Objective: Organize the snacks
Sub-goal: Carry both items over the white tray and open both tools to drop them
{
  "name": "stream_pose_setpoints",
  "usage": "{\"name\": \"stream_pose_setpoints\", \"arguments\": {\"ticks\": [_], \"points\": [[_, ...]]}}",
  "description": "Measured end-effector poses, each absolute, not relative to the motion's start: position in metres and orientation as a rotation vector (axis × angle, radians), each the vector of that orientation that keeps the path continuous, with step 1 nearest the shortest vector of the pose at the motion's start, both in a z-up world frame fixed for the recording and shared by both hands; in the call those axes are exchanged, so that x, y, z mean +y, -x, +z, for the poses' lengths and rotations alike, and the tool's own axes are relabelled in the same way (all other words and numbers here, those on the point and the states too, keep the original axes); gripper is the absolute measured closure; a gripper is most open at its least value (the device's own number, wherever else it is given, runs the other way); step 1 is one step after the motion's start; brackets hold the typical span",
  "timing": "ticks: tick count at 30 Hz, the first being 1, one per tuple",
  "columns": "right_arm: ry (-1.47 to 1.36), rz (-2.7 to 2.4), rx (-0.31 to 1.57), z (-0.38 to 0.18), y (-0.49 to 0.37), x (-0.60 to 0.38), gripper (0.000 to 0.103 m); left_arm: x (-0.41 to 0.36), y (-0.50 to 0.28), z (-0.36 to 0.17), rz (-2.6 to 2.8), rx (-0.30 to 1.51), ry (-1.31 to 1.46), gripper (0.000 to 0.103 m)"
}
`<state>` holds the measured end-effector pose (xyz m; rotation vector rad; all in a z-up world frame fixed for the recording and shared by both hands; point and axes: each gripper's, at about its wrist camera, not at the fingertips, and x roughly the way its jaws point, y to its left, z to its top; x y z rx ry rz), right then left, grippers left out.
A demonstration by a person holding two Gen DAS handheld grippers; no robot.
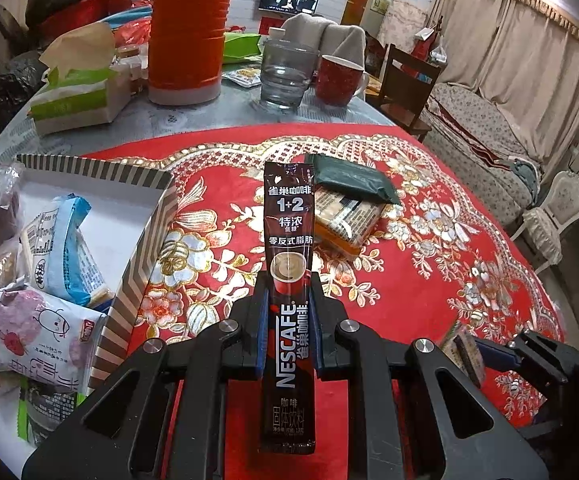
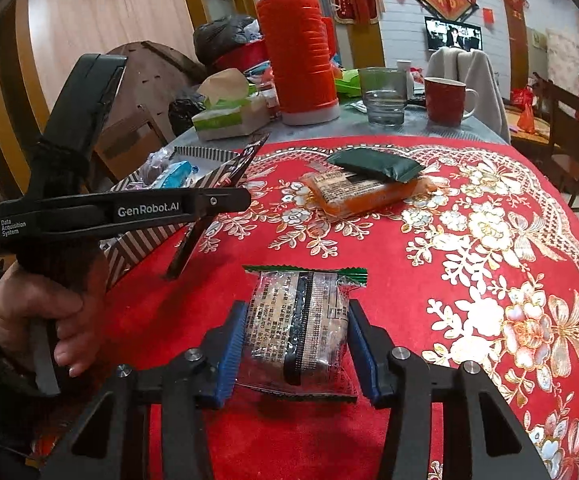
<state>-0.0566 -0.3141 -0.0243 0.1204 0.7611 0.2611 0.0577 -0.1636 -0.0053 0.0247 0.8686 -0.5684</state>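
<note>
Nescafé lettering runs up the coffee stick (image 1: pixel 289 280) clamped upright in the left gripper (image 1: pixel 290 320), topped by "1+2". The right gripper (image 2: pixel 295 344) straddles a clear-wrapped snack (image 2: pixel 297 332) on the red tablecloth (image 2: pixel 429 280); whether its pads press it is unclear. "GenRobot.AI" marks the left tool. Left, a striped box (image 1: pixel 129 264) holds snacks.

The red floral tablecloth (image 2: pixel 469 280) lies bare across its right half, so a gripper could pass freely there. Mid-table, a dark green packet (image 2: pixel 373 164) rests on an orange packet (image 2: pixel 361 194). To the left stands the striped box (image 1: pixel 129 248), crowded with snacks. Behind, the orange thermos (image 2: pixel 301 48), glass (image 2: pixel 383 96), red mug (image 2: pixel 447 100) and tissue box (image 2: pixel 229 114) block the far edge.
</note>
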Motion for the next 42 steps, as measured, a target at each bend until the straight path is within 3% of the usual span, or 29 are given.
{"name": "stream_pose_setpoints", "arguments": {"ticks": [17,29,42], "points": [[-0.052,0.215,0.613,0.018,0.038,-0.305,0.056,-0.147,-0.057,0.013,-0.526,0.806,0.022,0.087],[-0.081,0.394,0.494,0.053,-0.012,-0.232,0.056,-0.029,-0.071,0.053,-0.281,0.679,0.275,0.087],[-0.125,0.509,0.593,0.028,-0.107,-0.143,0.056,0.022,-0.101,0.027,-0.04,0.774,0.321,0.084]]}}
